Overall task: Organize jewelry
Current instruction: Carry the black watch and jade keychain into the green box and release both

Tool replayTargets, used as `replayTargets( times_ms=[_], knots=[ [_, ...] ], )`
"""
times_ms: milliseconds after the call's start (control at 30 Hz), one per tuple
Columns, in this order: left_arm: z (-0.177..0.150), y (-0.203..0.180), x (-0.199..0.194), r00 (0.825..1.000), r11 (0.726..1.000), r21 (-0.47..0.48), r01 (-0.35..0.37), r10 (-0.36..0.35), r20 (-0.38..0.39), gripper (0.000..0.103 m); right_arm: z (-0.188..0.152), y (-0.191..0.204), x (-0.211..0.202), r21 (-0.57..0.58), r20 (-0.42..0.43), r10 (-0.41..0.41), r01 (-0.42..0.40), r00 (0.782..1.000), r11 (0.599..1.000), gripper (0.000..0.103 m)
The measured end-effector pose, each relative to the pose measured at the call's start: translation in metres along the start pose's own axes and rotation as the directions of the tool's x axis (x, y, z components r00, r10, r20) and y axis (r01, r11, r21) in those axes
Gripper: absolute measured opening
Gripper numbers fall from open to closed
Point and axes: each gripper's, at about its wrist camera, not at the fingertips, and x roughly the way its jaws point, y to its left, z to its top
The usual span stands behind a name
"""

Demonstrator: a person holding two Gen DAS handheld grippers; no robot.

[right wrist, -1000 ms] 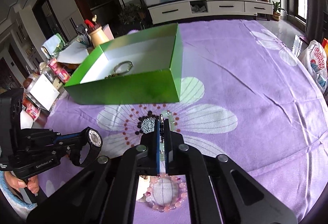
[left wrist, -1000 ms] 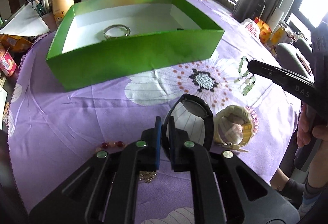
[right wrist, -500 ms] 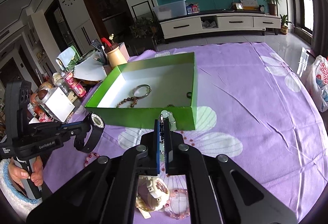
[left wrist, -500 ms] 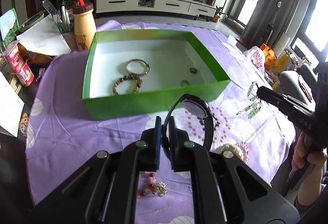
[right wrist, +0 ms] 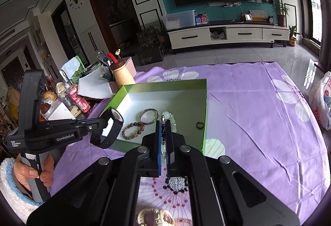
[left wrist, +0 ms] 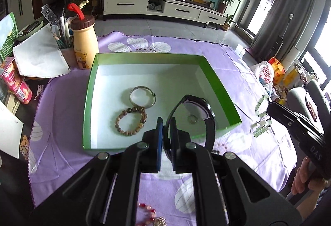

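My left gripper (left wrist: 166, 128) is shut on the strap of a black watch (left wrist: 198, 110), which hangs over the near part of the green box (left wrist: 91, 102). Inside the box lie a silver bangle (left wrist: 142, 95), a brown bead bracelet (left wrist: 131, 120) and a small ring (left wrist: 192, 118). My right gripper (right wrist: 163, 124) is shut on a pale green stone bracelet (right wrist: 170, 120), held above the box's near wall (right wrist: 204, 102). The right wrist view also shows the left gripper (right wrist: 105, 120) with the watch (right wrist: 112, 126).
A cream watch (right wrist: 155, 216) and pink beads (right wrist: 184, 220) lie on the purple cloth below the right gripper, red beads (left wrist: 146, 207) below the left. A bear bottle (left wrist: 84, 48), pens, papers and cans crowd the left side. A plastic bag (left wrist: 265, 75) sits right.
Both grippers have risen from the cloth and come closer to the green box, each carrying its piece. The box's inside is now seen from above.
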Motion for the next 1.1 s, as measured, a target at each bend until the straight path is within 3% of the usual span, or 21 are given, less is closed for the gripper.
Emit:
replayTargets(
  times_ms=[467,1100],
  knots=[
    [0.034,-0.002,0.063,0.998,0.999,-0.028,-0.040,0.039,-0.058,0.007,0.019,-0.015,0.053,0.022,-0.046,-0.002,0.003,0.999,1.000,0.003],
    [0.030,-0.006,0.133,0.981,0.995,-0.001,-0.100,0.098,-0.166,0.008,0.002,-0.029,0.122,0.031,-0.197,-0.030,0.037,0.980,0.999,0.003]
  ],
)
